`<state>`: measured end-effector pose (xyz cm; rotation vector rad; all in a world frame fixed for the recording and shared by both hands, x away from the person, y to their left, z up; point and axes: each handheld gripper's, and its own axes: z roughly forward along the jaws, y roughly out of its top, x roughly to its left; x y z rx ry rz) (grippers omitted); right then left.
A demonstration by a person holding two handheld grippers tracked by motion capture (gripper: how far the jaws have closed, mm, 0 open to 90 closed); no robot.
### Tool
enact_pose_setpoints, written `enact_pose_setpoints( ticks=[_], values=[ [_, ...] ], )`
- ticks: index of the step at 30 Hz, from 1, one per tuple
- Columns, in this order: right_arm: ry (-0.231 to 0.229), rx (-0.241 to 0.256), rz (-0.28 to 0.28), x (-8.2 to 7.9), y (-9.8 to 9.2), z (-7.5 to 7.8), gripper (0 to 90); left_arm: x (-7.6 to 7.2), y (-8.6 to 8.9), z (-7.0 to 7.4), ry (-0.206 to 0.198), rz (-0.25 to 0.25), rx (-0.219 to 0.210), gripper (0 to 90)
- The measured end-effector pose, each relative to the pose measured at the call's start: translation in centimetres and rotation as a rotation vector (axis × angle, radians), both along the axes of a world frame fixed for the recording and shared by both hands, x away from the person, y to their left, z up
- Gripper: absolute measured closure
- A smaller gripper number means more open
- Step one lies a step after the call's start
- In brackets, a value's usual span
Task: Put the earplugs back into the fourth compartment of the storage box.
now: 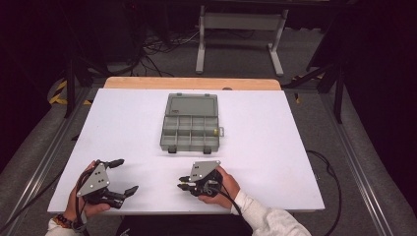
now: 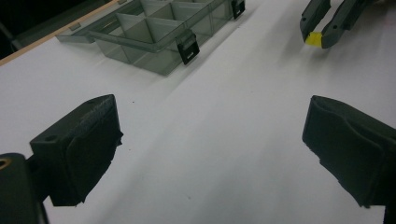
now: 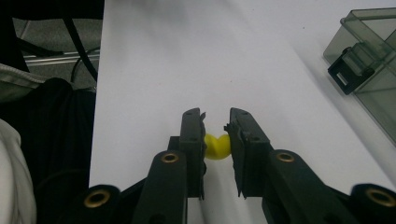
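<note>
Your right gripper [image 1: 183, 186] pinches a small yellow piece [image 3: 216, 146] near the table's [image 1: 275, 147] front edge, the left gripper [image 1: 127, 177] gaping empty; next, carry it to the open compartment box [image 1: 190, 129] mid-table.

No text, label, brand or number is showing legibly anywhere. The grey translucent plastic compartment box [image 1: 191, 123] at frame centre is bearing no readable marking.

place: lab/recording rig | cues: white table [image 1: 275, 147], floor cables [image 1: 162, 46], black surround, metal frame legs [image 1: 241, 29]
</note>
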<state>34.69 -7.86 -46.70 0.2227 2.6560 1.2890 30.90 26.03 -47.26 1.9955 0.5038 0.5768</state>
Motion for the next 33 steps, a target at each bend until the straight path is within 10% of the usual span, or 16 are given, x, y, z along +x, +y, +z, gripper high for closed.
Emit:
enact_pose_setpoints(
  ticks=[33],
  values=[
    [-0.097, 0.133, -0.177, 5.2, -4.5, 6.2, 77.4, -0.1, 0.2, 0.1, -0.002, 0.004, -0.011, 5.3]
  ],
)
